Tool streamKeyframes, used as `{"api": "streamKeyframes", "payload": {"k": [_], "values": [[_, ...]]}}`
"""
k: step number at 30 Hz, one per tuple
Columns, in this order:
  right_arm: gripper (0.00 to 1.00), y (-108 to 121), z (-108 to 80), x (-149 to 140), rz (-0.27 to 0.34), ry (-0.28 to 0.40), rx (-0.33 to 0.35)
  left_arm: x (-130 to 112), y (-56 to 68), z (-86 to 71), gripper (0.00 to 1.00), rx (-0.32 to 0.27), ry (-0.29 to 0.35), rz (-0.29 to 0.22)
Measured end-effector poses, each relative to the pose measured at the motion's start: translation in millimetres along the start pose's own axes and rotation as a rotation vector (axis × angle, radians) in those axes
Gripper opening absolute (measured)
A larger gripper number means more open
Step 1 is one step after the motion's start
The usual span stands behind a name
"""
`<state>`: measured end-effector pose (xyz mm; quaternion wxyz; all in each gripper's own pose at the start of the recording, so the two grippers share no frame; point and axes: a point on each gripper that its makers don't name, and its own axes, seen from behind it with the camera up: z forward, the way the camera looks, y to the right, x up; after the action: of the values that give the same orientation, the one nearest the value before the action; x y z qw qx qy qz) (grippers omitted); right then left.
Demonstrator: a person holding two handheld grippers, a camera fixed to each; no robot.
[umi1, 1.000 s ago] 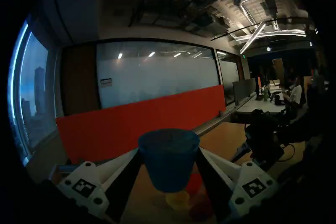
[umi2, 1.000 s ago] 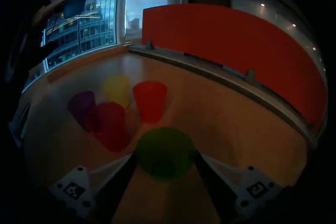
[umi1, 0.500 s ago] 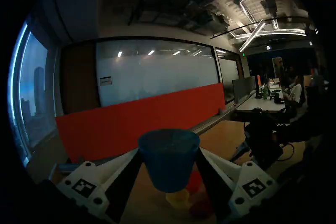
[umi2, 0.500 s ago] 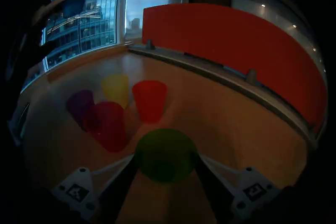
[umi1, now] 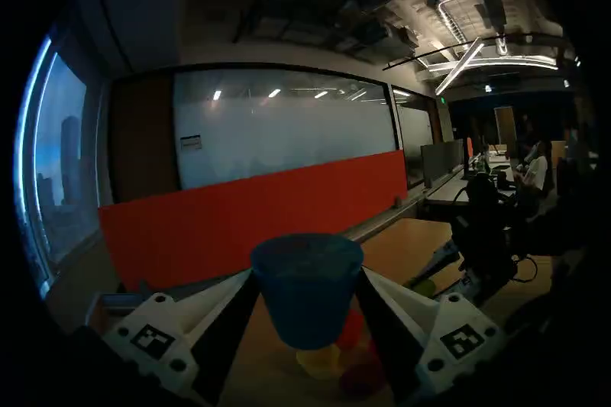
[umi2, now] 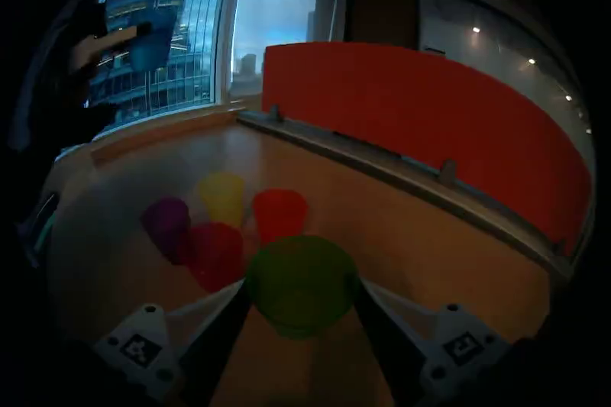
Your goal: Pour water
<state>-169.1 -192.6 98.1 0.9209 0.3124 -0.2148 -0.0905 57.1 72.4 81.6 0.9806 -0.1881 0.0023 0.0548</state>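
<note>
Holding a blue tapered plastic cup [umi1: 307, 300] in the left gripper [umi1: 305, 279], pinched on both sides by the two white fingers, upright with a level mouth, raised in front of the long red divider panel [umi1: 252, 212] and overlapping its lower edge in the left gripper view. Clamping a green translucent plastic cup [umi2: 300, 285] in the right gripper [umi2: 300, 279], squeezed from both sides by its fingers, hovering over the light wooden desk [umi2: 443, 254] on the near side of the panel. No telling of water in either cup. Looking down past the green cup toward the panel: a purple plastic cup [umi2: 166, 225], a yellow plastic cup [umi2: 222, 197], an orange-red plastic cup [umi2: 279, 214] and a dark red plastic cup [umi2: 216, 254], all upright on the desk, bunched close together well short of the panel; yellow and orange-red nearest the panel, dark red just beside the green cup's rim, purple out toward the panel's window end. Showing the blue cup again in the right gripper view, high up beyond the panel's window end, against the tall glass window [umi2: 176, 48] with towers outside. Glimpsing, in the left gripper view under the blue cup, the yellow cup and two reddish cups low on the desk; farther toward the panel's other end, the dark bulk of the right gripper with a sliver of green at its tip, and past it a seated person [umi1: 537, 172] at a distant desk
</note>
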Motion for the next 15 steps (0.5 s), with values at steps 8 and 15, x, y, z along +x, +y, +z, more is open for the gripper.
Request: {"api": "streamKeyframes", "payload": {"k": [8, 15], "values": [[0.92, -10.3, -15.0, 31.9, -0.004, 0.09, 0.01, 5.8, 0.9, 2.2, 0.84, -0.007, 0.017, -0.039], [0.92, -17.6, -25.6, 57.4, -0.01, 0.166, 0.013, 7.6, 0.5, 3.7, 0.84, -0.007, 0.027, -0.058]]}}
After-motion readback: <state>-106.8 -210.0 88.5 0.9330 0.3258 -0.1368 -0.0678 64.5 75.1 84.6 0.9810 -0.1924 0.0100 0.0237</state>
